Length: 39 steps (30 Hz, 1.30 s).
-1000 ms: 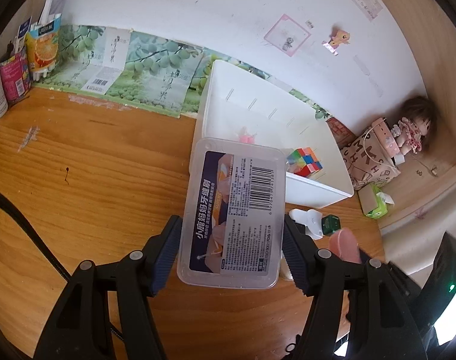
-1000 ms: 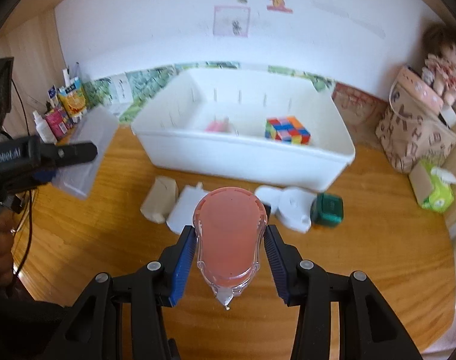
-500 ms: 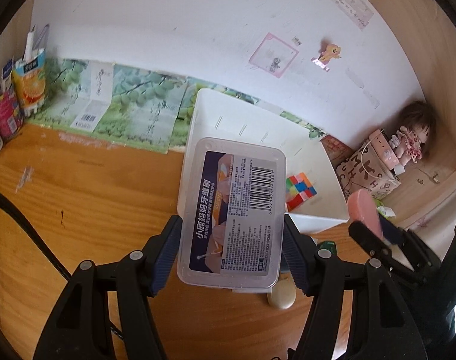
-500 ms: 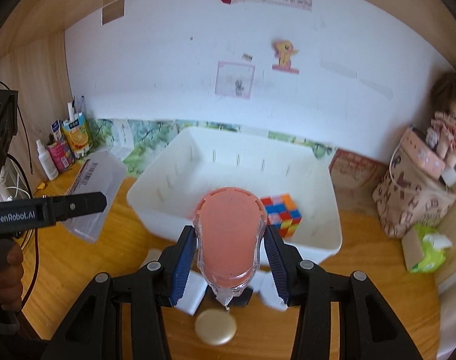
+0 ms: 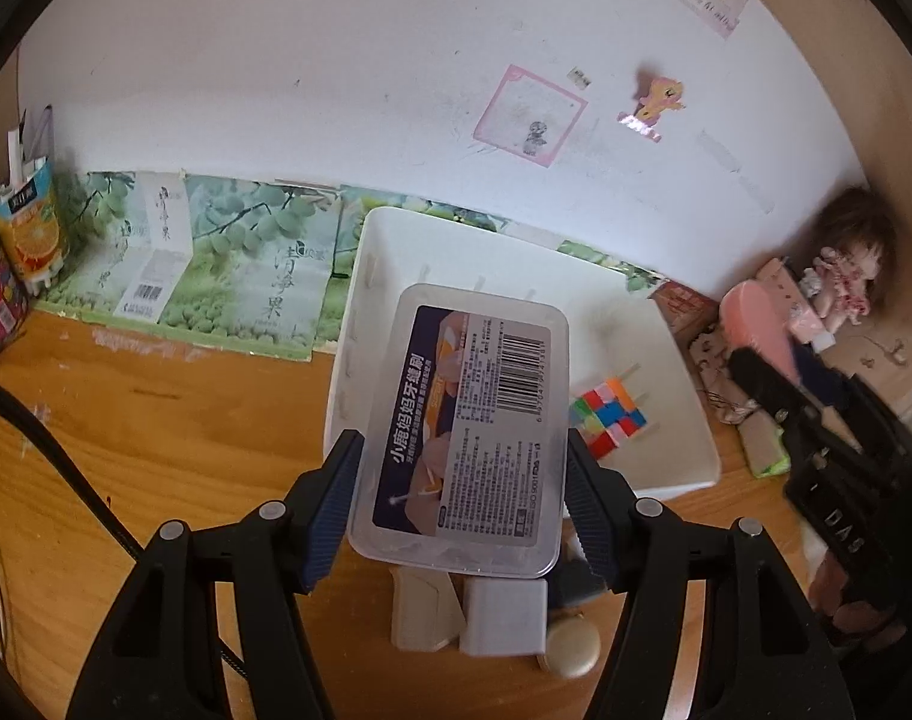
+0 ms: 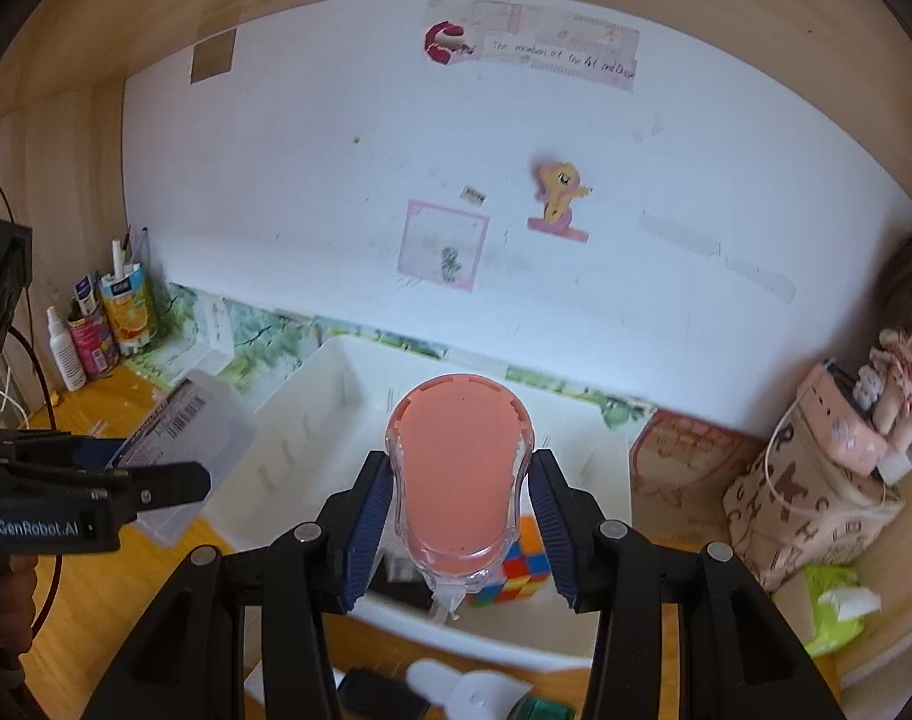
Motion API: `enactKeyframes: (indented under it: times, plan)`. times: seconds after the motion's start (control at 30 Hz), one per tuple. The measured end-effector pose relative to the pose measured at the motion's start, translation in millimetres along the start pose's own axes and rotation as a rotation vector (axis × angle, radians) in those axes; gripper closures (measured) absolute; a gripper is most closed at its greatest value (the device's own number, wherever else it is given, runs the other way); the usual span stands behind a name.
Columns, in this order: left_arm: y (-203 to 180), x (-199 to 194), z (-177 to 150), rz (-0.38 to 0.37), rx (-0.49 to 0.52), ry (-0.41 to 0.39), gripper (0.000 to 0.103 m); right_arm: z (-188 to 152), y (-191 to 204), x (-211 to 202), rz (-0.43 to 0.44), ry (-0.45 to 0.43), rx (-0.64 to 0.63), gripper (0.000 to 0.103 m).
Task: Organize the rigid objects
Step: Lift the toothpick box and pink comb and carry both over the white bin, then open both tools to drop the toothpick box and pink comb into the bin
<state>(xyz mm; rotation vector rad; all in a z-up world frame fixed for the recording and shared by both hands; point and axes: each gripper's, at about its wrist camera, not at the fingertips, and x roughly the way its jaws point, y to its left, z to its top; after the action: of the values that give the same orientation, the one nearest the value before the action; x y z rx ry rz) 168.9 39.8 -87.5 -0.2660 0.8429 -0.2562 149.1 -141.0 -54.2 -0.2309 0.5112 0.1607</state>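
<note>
At twelve o'clock of the left gripper [image 5: 462,504], clamped on a clear labelled box [image 5: 465,450], the white bin [image 5: 672,468] holds a colour cube [image 5: 606,417]; small items below remain unsorted. Right view: right gripper [image 6: 459,525] grips a pink-capped case [image 6: 459,480] above the bin, not yet deposited.

Clear box [image 5: 465,438] in left gripper [image 5: 462,516]
</note>
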Motion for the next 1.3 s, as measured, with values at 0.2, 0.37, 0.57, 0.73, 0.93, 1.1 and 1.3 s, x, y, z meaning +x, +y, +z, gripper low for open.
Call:
enactKeyframes:
  times: [0.2,0.37,0.57,0.73,0.93,1.1,1.3]
  plan:
    - [-8.2,21.0,6.0,0.050,0.012,0.001,0.035,3.8,-13.7,21.6,0.012,-0.011,-0.022,0.056]
    - [-15.2,35.7,10.9,0.071,0.002,0.018,0.035,-0.5,-24.9,43.7,0.034,0.012,-0.009,0.056]
    - [-22.7,52.6,14.0,0.097,-0.008,0.044,0.035,-13.8,-34.2,73.8,0.064,0.081,0.023,0.055]
    - [-28.2,71.1,14.5,0.097,-0.013,0.090,0.035,-25.1,-41.6,95.4,0.086,0.129,0.061,0.055]
    - [-30.3,94.3,9.4,0.116,-0.015,0.142,0.035,-35.3,-48.0,117.7,0.107,0.179,0.102,0.055]
    - [-30.7,99.0,6.8,0.122,-0.021,0.147,0.031,-40.1,-47.0,125.3,0.124,0.194,0.114,0.055]
    - [-32.0,98.4,10.4,0.123,-0.008,0.141,0.025,-41.3,-49.1,126.9,0.130,0.198,0.138,0.038]
